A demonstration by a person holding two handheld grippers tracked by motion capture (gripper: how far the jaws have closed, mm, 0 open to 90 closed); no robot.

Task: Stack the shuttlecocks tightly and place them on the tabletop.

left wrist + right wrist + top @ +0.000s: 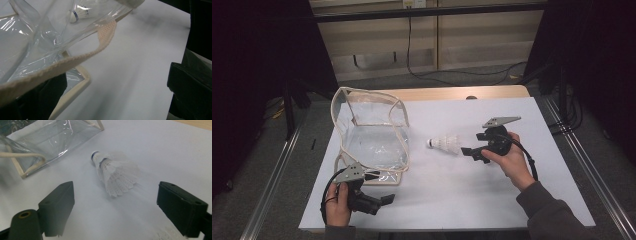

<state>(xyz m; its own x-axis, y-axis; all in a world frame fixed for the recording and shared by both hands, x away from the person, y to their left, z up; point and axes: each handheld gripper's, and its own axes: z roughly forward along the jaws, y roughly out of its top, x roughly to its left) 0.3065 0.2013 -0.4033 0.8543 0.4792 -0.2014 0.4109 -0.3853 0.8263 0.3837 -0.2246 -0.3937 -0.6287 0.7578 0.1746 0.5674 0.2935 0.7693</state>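
Right gripper view: your spread right tongs (116, 207) face the shuttlecock (113, 173) just ahead, cork pointing away; left tongs (117, 100) spread beside the bag strap (82, 56).

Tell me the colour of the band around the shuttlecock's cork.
Dark blue, ringing the white cork of the shuttlecock; the right gripper view shows it best.

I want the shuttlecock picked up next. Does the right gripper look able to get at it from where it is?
Probably yes: the right gripper has its jaws wide open, facing the shuttlecock, which lies alone on the white sheet with nothing between them.
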